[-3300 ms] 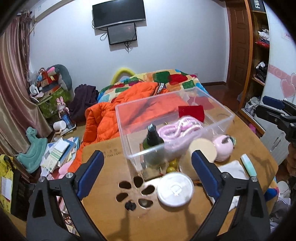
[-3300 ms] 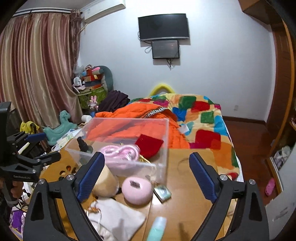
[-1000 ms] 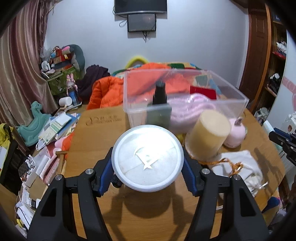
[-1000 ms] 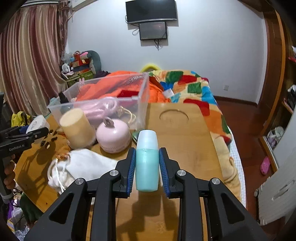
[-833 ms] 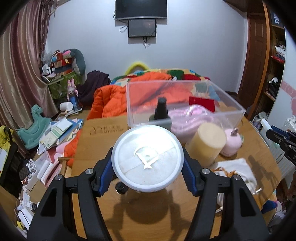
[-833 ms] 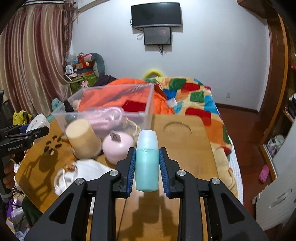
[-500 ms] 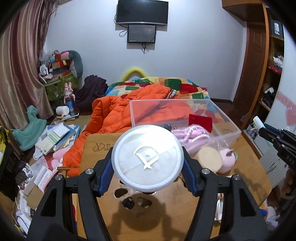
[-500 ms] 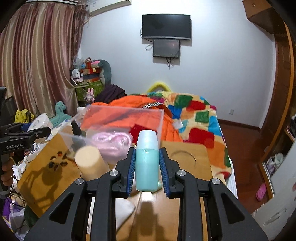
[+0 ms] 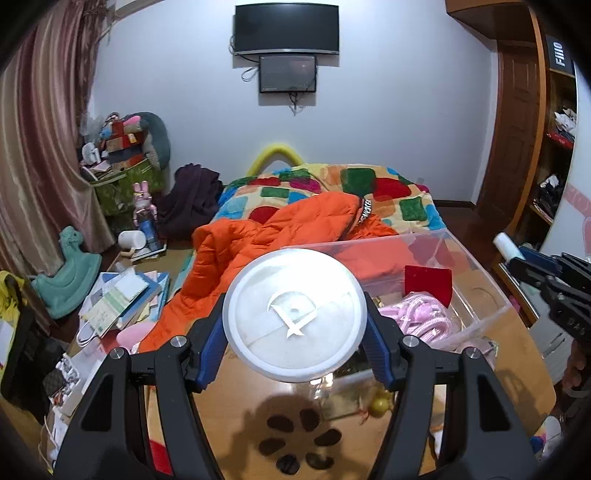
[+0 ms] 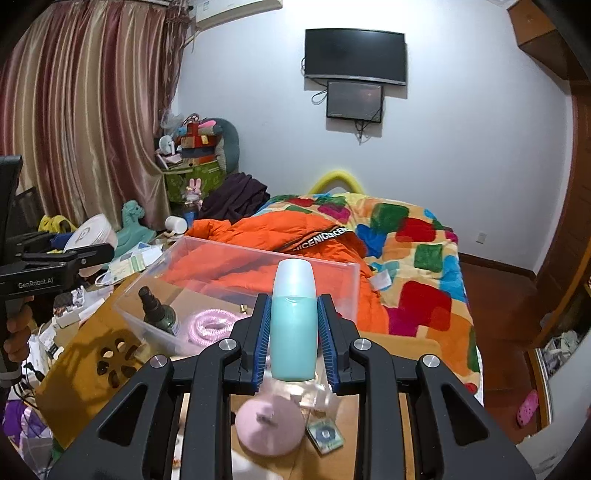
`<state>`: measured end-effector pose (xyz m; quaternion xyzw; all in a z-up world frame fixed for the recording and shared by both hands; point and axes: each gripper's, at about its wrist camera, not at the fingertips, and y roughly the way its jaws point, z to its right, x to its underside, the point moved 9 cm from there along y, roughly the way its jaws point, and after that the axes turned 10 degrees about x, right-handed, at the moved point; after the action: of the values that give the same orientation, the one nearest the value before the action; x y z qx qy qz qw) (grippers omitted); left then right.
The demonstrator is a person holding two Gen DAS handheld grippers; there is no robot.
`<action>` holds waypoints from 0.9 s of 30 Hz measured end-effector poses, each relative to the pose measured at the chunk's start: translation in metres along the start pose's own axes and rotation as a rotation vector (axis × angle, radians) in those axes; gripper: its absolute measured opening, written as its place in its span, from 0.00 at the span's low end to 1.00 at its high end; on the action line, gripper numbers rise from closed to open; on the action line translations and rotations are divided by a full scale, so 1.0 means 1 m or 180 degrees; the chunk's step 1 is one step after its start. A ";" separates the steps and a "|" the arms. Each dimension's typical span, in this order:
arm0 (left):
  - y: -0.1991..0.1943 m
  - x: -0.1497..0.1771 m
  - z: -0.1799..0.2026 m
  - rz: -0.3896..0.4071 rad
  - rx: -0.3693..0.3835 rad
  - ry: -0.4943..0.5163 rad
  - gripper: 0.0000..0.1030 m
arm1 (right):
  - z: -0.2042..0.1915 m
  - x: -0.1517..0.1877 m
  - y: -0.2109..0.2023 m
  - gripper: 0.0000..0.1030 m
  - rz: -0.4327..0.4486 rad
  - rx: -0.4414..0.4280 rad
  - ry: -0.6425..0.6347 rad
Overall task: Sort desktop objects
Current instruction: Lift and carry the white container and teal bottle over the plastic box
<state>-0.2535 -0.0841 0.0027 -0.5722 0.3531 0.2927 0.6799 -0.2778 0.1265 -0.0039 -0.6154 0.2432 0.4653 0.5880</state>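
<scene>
An orange jacket [image 9: 280, 236] lies on the patchwork bedspread [image 10: 417, 236] below a wall-mounted television [image 9: 286, 27].

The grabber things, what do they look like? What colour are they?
Both are black plastic frames with triangle cut-outs and shiny silver bolts. The left gripper and right gripper each have two fingers lined with blue ribbed pads. Seen from the right wrist camera, the left one has white "GenRobot.AI" lettering on its side, and a bare hand grips its handle.

Right gripper [image 10: 294, 339] fingers [image 10: 263, 328] clamping teal bottle [image 10: 294, 325] — clear bin [image 10: 207, 254] beyond, pink pod [image 10: 269, 424] below
</scene>
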 end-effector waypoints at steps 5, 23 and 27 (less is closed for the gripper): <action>0.027 -0.007 0.005 -0.0106 0.0125 0.0008 0.63 | -0.006 0.000 0.022 0.22 -0.0099 -0.0048 -0.0056; 0.091 0.001 0.017 -0.0607 0.0325 0.0007 0.63 | -0.024 0.022 0.087 0.22 -0.0481 -0.0144 -0.0311; 0.099 0.006 0.020 -0.0746 0.0363 0.0024 0.63 | -0.030 0.025 0.092 0.22 -0.0526 -0.0170 -0.0343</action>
<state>-0.3265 -0.0467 -0.0570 -0.5710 0.3024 0.1885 0.7396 -0.3365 0.0868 -0.0746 -0.6229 0.1471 0.4539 0.6199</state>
